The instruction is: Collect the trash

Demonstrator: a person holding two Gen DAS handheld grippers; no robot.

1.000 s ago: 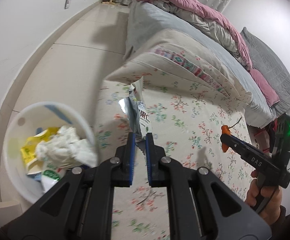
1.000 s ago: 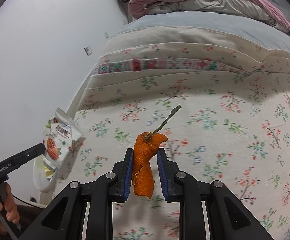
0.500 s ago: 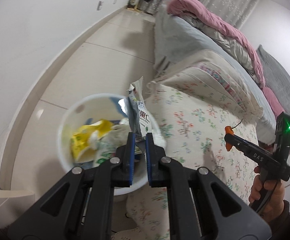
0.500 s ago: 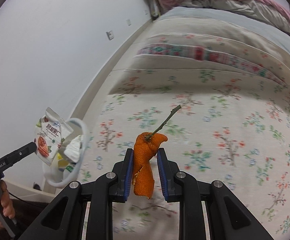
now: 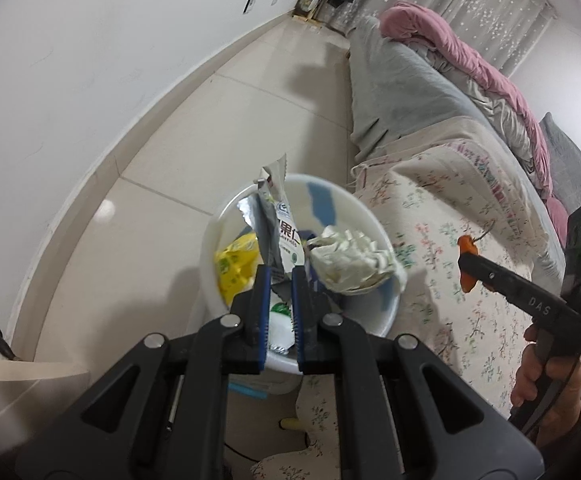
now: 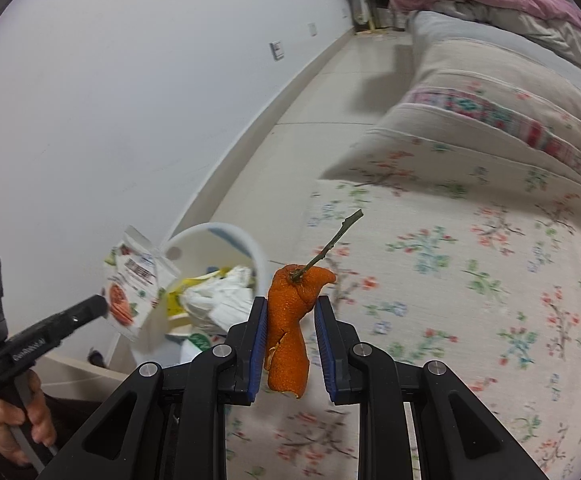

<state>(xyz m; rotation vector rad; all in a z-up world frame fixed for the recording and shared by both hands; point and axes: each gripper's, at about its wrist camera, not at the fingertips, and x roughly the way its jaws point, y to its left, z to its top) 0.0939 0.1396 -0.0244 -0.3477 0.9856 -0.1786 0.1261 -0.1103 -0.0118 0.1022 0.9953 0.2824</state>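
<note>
The torn white-and-silver foil snack packet (image 5: 280, 240) carried large dark Chinese characters, of which "果仁" could be made out, above a line of small Latin lettering too blurred to read and a round green mark. The black plastic body of the right gripper (image 5: 468, 270) bore white letters "DAS". In the right wrist view, the black body of the left gripper (image 6: 104, 306) showed white lettering resembling "GenRobot.AI", though blur left it uncertain.
</note>
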